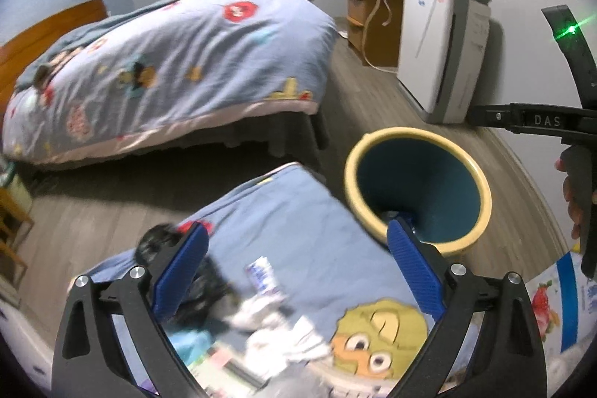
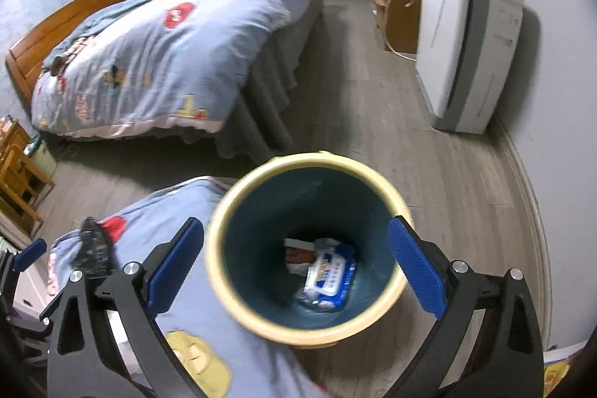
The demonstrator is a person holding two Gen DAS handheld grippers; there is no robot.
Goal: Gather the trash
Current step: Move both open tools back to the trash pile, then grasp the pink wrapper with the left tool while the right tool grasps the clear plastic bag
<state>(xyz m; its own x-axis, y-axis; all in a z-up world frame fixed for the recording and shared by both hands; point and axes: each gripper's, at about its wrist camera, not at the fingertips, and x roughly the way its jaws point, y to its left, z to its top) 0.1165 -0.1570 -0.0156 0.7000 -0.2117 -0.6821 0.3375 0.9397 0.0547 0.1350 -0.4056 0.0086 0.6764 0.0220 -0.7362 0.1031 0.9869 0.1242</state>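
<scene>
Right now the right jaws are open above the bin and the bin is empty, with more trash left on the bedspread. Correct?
Not quite: the bin is not empty. The right wrist view shows a blue-and-white wipes packet and other wrappers at its bottom. The right gripper is open above it, and crumpled tissue remains on the bedspread.

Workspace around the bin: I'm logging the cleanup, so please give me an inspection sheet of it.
Surface: blue cartoon bedspread on the near bed, wood-look floor beyond.
Job's things: yellow-rimmed bin on the floor beside the bed, holding a blue-white wipes packet; crumpled white paper, a small wrapper and a black bag lie on the bedspread.
Clutter: nothing seen besides the trash.
Grippers: left claw open above the bed trash; right claw open over the bin, nothing between its pads.
Cables: cord hanging off the wooden cabinet.
Surroundings: second bed, white appliance.
</scene>
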